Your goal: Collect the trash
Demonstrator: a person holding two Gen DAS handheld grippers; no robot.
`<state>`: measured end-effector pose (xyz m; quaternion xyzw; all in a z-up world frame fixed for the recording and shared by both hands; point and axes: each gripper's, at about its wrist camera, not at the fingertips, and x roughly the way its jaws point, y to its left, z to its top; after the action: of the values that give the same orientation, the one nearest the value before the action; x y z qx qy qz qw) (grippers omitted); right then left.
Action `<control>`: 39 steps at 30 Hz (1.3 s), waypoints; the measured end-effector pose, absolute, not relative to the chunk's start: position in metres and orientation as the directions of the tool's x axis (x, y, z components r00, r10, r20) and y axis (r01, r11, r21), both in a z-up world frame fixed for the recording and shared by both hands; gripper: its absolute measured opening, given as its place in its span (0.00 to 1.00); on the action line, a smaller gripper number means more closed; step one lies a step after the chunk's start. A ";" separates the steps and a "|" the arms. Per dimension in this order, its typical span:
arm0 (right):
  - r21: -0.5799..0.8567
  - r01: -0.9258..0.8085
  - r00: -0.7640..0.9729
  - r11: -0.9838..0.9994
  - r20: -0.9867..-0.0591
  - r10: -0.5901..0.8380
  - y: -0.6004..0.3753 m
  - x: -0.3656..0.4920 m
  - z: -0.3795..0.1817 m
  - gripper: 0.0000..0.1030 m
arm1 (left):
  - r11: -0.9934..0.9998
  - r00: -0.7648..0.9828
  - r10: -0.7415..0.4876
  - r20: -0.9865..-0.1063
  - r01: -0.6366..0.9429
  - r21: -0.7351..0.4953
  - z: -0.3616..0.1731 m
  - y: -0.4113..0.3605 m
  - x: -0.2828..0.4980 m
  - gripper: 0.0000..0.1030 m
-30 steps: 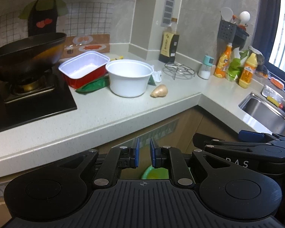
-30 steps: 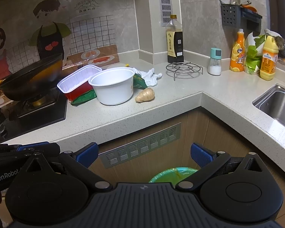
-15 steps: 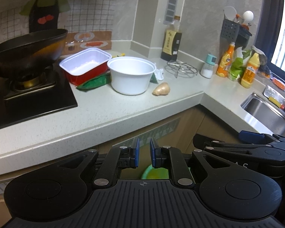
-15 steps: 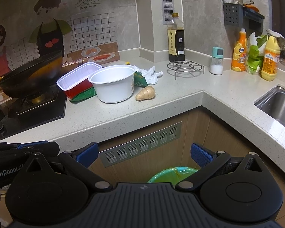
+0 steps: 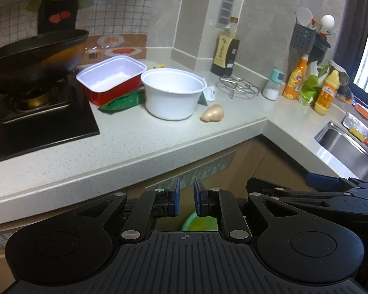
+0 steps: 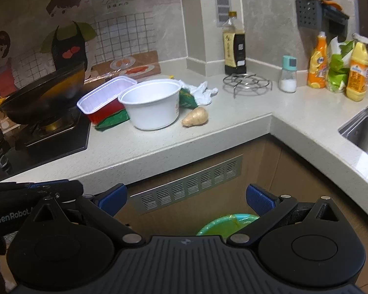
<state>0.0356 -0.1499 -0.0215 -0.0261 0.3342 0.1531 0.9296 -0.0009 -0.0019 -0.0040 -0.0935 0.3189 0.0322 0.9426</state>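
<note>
Left gripper (image 5: 184, 197) low in front of the cabinet, blue pads drawn nearly together with a narrow gap, nothing between them. Right gripper (image 6: 186, 199) alongside, jaws spread wide, empty. Green bin (image 6: 227, 224) with yellow liner directly below both, on the floor before the vented cabinet panel (image 6: 189, 187). Above, on the speckled countertop (image 6: 139, 147): white bowl (image 6: 151, 106) empty and upright, ginger root (image 6: 195, 117) just beside it on the right. Red tray (image 6: 105, 100) with white inside touching the bowl's left side, sitting on a green wrapper (image 6: 112, 121). Second green packet (image 6: 187, 96) and crumpled white tissue (image 6: 203, 90) behind the bowl, to its right. Black wok (image 6: 41, 98) on the stove burner, far left. Further back: wire trivet (image 6: 246, 83), dark sauce bottle (image 6: 233, 45) against the wall, salt shaker (image 6: 288, 76), orange bottle (image 6: 317, 61) and yellow bottle (image 6: 359, 73) flanking a green bag. Sink (image 6: 365, 129) at right edge.
</note>
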 end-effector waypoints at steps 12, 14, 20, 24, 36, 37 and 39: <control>0.033 -0.266 0.757 0.963 -0.611 0.230 -0.136 0.085 -0.017 1.00 | 0.943 0.792 -0.147 -0.592 -0.070 -0.326 -0.008 0.048 0.050 0.17; 0.037 -0.254 0.763 0.966 -0.606 0.224 -0.130 0.098 -0.013 1.00 | 0.913 0.799 -0.222 -0.559 -0.031 -0.406 -0.009 0.066 0.064 0.17; 0.025 -0.225 0.774 0.974 -0.603 0.194 -0.094 0.135 -0.007 1.00 | 0.927 0.806 -0.193 -0.559 -0.038 -0.374 -0.006 0.103 0.098 0.17; 0.029 -0.186 0.782 0.982 -0.601 0.165 -0.069 0.150 -0.006 1.00 | 0.904 0.791 -0.276 -0.546 0.021 -0.426 -0.006 0.138 0.118 0.17; 0.049 0.014 0.810 0.999 -0.586 0.017 -0.034 0.154 -0.010 1.00 | 0.780 0.776 -0.437 -0.454 0.076 -0.622 -0.007 0.201 0.187 0.17; 0.017 0.038 0.806 0.999 -0.592 -0.021 -0.037 0.152 -0.012 1.00 | 0.771 0.777 -0.445 -0.446 0.078 -0.633 -0.007 0.199 0.193 0.17; -0.016 0.087 0.797 0.996 -0.598 -0.080 -0.048 0.152 -0.013 1.00 | 0.781 0.780 -0.438 -0.448 0.082 -0.620 -0.008 0.193 0.202 0.17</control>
<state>0.1515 -0.0480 -0.0133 0.0060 0.3152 -0.0440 0.9480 0.2018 0.1929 -0.0080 -0.2977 0.2984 -0.1453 0.8951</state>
